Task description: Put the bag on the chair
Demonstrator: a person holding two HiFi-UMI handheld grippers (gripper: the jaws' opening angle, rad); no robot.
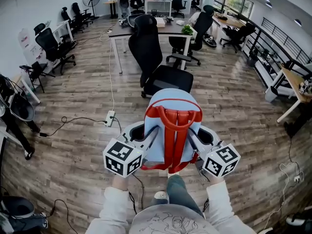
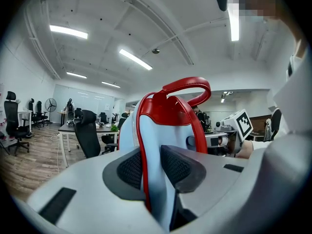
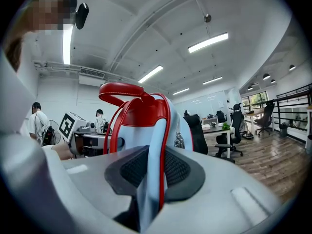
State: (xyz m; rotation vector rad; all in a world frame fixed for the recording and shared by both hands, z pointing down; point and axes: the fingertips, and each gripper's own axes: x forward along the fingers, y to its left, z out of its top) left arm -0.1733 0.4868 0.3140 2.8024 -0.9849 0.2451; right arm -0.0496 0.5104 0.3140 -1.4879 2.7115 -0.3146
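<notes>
Left gripper: the left gripper [image 1: 148,136] [image 2: 151,167], at 9 o'clock of the load, has its jaws clamped on a side edge of the light-blue fabric bag with red straps and a red top handle [image 1: 171,112] [image 2: 161,126].
Right gripper: the right gripper [image 1: 196,137] [image 3: 153,168], at 3 o'clock, has its jaws pinched on the opposite blue-and-red edge of the bag [image 3: 146,123].
Bag: upright, held between both grippers in the air in front of the person, at 12 o'clock, clear of the floor.
Chair: the black high-backed swivel office chair [image 1: 168,78] stands just beyond the bag at 12 o'clock, seat bare and turned toward the person.
Done: the bag is gripped, lifted and, by my reading, lined up with the seat.
Left: carry it over the seat, lower it, release both grips.
Count: two grippers, one bag, one target chair; further black chairs at 10, 11, 12 and 1 o'clock, too small to number reliably.
</notes>
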